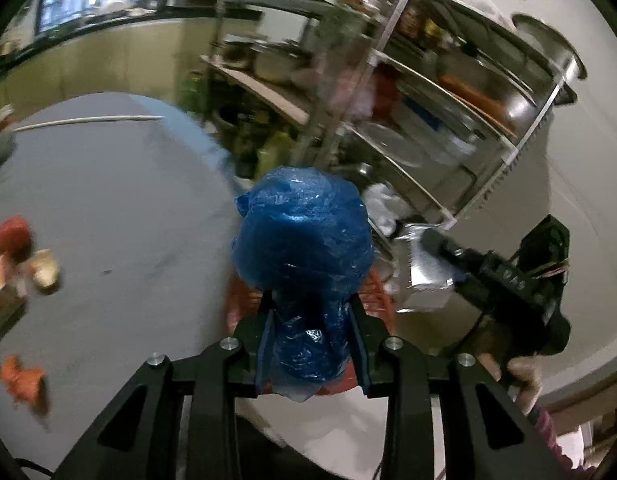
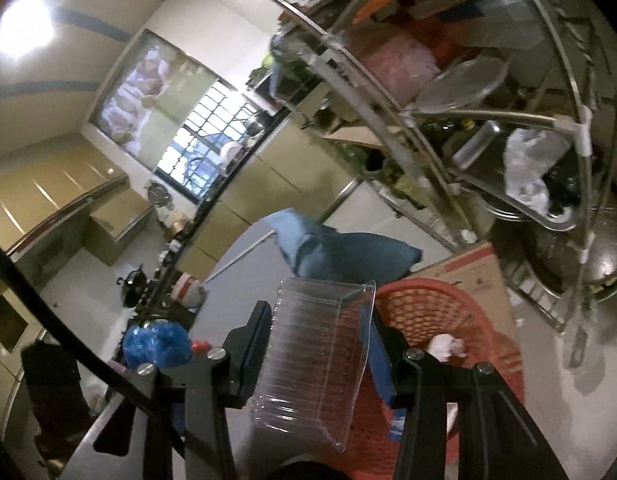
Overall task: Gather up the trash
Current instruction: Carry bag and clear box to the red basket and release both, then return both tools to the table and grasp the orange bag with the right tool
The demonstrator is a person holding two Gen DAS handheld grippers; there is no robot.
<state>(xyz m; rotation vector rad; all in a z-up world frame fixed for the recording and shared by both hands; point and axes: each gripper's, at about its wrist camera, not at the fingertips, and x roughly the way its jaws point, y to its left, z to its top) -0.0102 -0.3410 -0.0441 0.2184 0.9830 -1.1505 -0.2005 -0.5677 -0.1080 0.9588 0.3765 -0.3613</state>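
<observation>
Both tools are loaded beside the red mesh basket (image 2: 440,320). The left tool (image 1: 310,344) is clamped on a crumpled blue plastic bag (image 1: 304,240); the right tool (image 2: 316,356) grips a clear plastic tray (image 2: 312,360). One white scrap (image 2: 446,346) already lies inside. Orange scraps (image 1: 22,376) remain at lower left, so collecting looks partway done.

Rack: metal shelf rack (image 1: 448,128) crowded with steel pots and plates
Window: barred window (image 2: 206,136) above the counter

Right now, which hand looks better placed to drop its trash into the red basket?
Probably the right: its tongs hold the clear tray beside the red basket's open mouth. The left tongs grip the blue bag.
</observation>
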